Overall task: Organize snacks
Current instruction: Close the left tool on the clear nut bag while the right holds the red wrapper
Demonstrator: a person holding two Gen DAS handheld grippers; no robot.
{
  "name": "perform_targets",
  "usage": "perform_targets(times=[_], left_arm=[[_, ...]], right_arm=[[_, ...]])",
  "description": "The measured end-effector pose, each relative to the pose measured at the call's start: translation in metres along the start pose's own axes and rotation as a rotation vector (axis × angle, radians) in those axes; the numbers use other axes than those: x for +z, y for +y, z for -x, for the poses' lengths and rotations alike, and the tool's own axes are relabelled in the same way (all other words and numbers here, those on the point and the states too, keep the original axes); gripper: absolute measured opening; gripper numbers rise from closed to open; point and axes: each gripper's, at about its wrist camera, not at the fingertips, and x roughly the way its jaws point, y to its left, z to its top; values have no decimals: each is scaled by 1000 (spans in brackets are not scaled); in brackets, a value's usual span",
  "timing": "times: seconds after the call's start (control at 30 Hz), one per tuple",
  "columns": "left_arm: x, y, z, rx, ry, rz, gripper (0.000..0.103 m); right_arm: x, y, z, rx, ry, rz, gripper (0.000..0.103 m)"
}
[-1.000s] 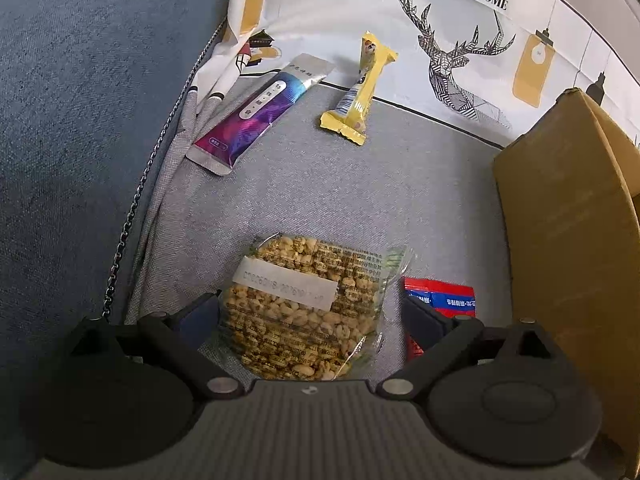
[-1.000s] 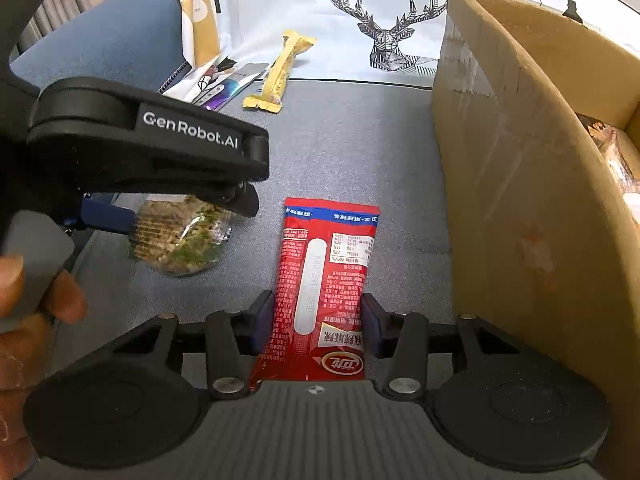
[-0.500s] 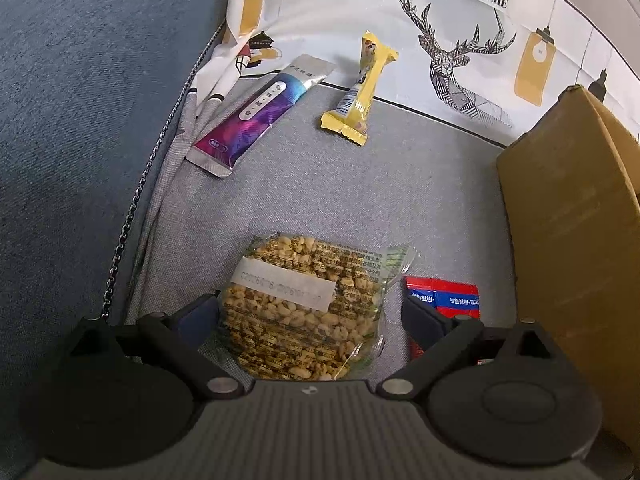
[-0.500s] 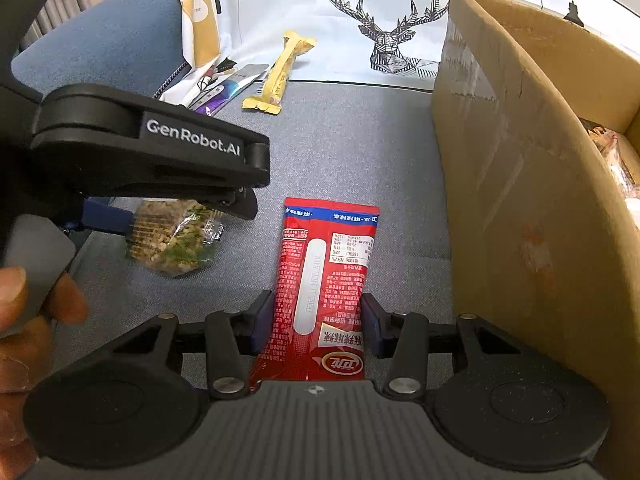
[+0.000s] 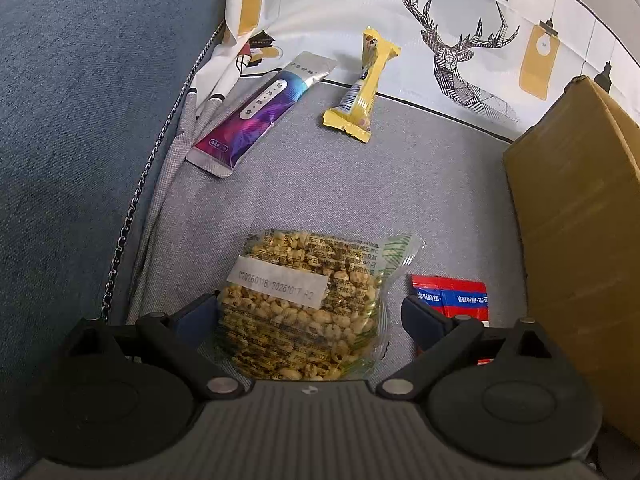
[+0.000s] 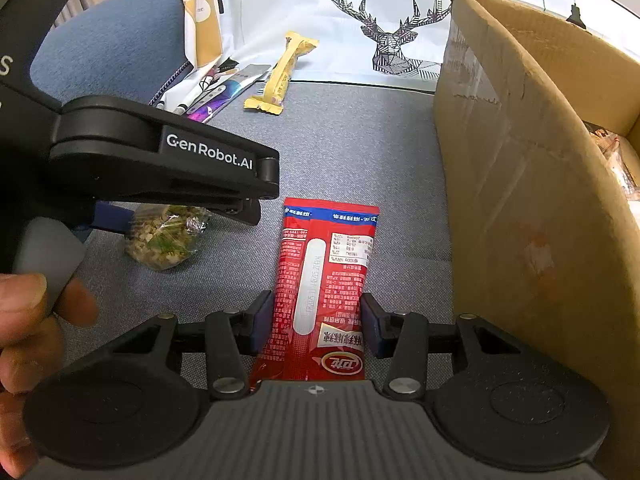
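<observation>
red packet (image 6: 326, 280) beside cardboard box (image 6: 520, 168) wall

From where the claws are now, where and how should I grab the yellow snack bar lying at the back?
Grip the yellow snack bar across its narrow middle, coming from above. It lies flat on the grey cushion, long and slim, its far end lifted onto the printed cloth, with bare fabric along both long sides for the fingers. The crimped ends are thin and would probably slip.
</observation>
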Motion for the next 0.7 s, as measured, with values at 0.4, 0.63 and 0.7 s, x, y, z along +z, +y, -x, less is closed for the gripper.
perform_targets(times=[0.4, 0.63, 0.7], left_arm=[[0, 0, -2, 1, 0, 1, 99], [-1, 1, -2, 4, -1, 4, 98], [0, 1, -2, 6, -3, 6, 97]], right_arm=[[0, 0, 1, 2, 2, 4, 47], [0, -1, 2, 6, 4, 2, 46], [1, -1, 3, 8, 1, 1, 46]])
